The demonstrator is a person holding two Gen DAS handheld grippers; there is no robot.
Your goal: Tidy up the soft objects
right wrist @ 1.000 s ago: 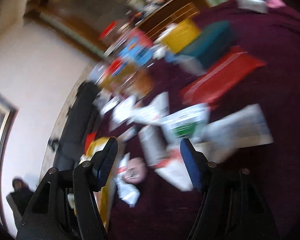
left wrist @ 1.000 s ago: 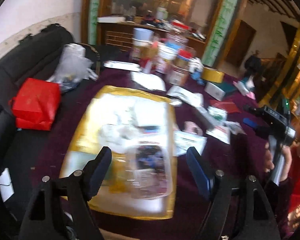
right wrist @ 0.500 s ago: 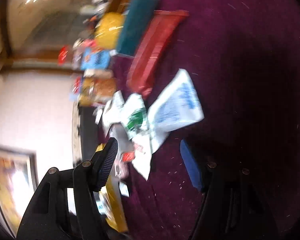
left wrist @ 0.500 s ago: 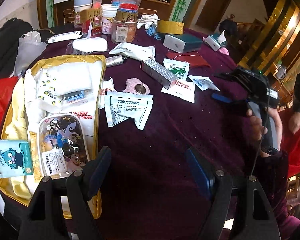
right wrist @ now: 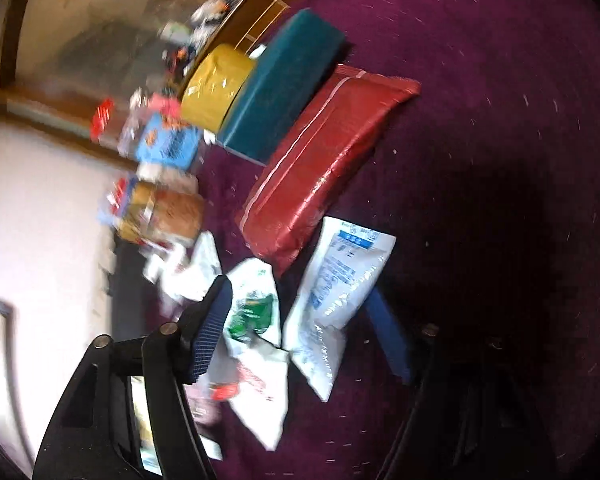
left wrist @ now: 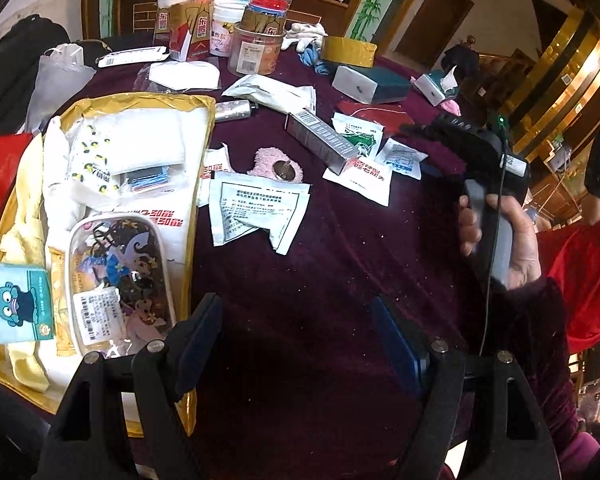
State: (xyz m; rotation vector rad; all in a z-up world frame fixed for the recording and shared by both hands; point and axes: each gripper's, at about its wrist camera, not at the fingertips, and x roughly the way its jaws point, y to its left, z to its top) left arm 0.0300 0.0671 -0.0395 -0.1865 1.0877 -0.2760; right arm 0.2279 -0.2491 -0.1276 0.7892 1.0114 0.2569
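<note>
1. The left gripper (left wrist: 296, 336) hangs over bare purple tablecloth (left wrist: 340, 280), its jaws wide apart with nothing between them.
2. Just beside its left finger lies a gold tray (left wrist: 204, 128) already holding white cloths (left wrist: 148, 140), a clear pouch with cartoon print (left wrist: 120, 276) and a blue mask packet (left wrist: 16, 300).
3. Loose on the cloth lie 2 white sachets (left wrist: 256, 212), a pink plush pad (left wrist: 278, 162) and a grey carton (left wrist: 320, 140).
4. The right gripper (right wrist: 300, 328), held in a hand (left wrist: 516, 240), has jaws that have just been closing slightly but stand open; a blue-printed white sachet (right wrist: 340, 280) and a green-printed sachet (right wrist: 256, 308) show between them, unpressed.
5. Beyond lie a red packet (right wrist: 324, 168), a teal box (right wrist: 284, 92) and a yellow tape roll (right wrist: 216, 88).
</note>
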